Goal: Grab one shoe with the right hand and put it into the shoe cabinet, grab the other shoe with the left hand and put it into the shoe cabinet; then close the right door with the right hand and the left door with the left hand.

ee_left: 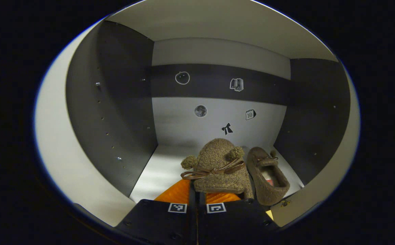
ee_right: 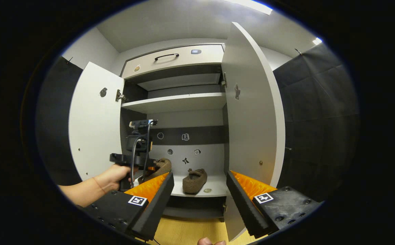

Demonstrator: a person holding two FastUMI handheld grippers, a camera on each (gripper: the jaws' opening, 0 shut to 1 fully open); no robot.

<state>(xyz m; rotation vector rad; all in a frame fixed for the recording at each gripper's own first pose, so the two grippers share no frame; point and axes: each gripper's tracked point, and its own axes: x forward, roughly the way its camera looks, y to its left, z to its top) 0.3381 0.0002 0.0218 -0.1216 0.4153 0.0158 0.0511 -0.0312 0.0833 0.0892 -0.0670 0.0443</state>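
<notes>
Clamped together on the heel of a brown fuzzy slipper with pompoms and a ribbon bow point(ee_left: 217, 166): left gripper point(ee_left: 197, 195), jaws closed, toe of that slipper pointing straight ahead of them into the cabinet.

Beyond the right gripper point(ee_right: 200, 197), jaws wide apart with nothing between them: tall white two-door shoe cabinet point(ee_right: 180, 102), seen through the gap. Swung open to the left of those jaws, flat white left door point(ee_right: 93, 126); swung open just above the right jaw, flat white right door point(ee_right: 251, 109). Between the doors, low white bottom shelf point(ee_right: 214, 189), straight ahead of the open jaws.

Under the held slipper in the left gripper view, same shelf floor point(ee_left: 160, 170); whether sole touches it, cannot tell.

Resting on the shelf just to the right of the left jaws, second brown fuzzy slipper point(ee_left: 268, 177), opening upward, close beside the first. From the right gripper view, that second slipper point(ee_right: 194, 180) ahead between the jaws, the held one point(ee_right: 161, 166) above the left jaw, gripped by the other tool in a person's hand point(ee_right: 114, 178).
</notes>
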